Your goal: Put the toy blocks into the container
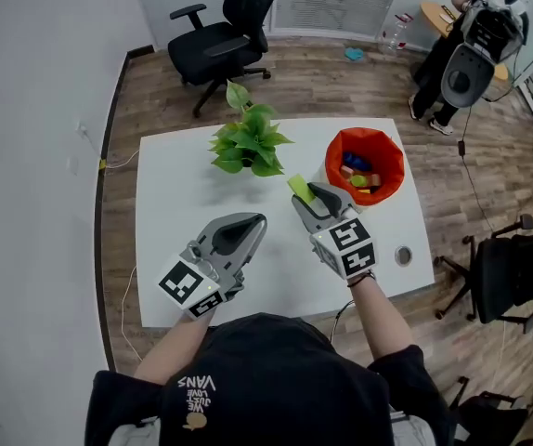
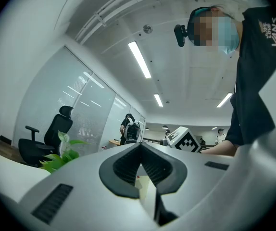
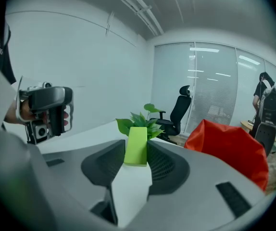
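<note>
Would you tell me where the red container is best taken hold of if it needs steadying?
Probably the near rim of the red container, from above, one jaw inside and one outside: it looks soft-walled and open-topped, too wide to span, and the blocks lie below the rim. The right gripper holds the green block; the shut left gripper is free.

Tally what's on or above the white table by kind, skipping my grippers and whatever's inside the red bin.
Leafy plant: 1
Red container: 1
Green block: 1
Small grey disc: 1
Total: 4
</note>
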A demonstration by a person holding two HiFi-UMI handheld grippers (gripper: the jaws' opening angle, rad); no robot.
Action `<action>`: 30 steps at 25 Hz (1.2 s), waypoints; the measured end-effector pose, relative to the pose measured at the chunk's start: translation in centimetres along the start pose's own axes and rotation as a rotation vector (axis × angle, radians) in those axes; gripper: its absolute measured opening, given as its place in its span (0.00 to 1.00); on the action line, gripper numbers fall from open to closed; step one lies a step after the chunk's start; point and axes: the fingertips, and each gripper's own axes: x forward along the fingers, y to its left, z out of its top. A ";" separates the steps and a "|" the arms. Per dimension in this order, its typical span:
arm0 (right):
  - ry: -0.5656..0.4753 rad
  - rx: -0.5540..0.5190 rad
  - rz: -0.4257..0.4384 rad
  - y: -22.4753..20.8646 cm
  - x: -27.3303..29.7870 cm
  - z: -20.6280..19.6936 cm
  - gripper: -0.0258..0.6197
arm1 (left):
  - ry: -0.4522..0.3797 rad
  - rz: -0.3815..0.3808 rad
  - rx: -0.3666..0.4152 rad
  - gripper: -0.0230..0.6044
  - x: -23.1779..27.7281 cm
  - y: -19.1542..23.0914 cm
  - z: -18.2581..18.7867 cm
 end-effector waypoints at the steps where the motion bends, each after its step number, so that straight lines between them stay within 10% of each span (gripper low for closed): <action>1: -0.006 -0.007 -0.011 -0.2 -0.5 0.2 0.28 | 0.001 -0.010 -0.001 0.05 0.2 -0.2 0.0; 30: 0.016 0.109 -0.297 -14.2 -6.3 -2.2 0.28 | 0.027 -0.090 0.010 0.05 3.3 -3.0 -0.9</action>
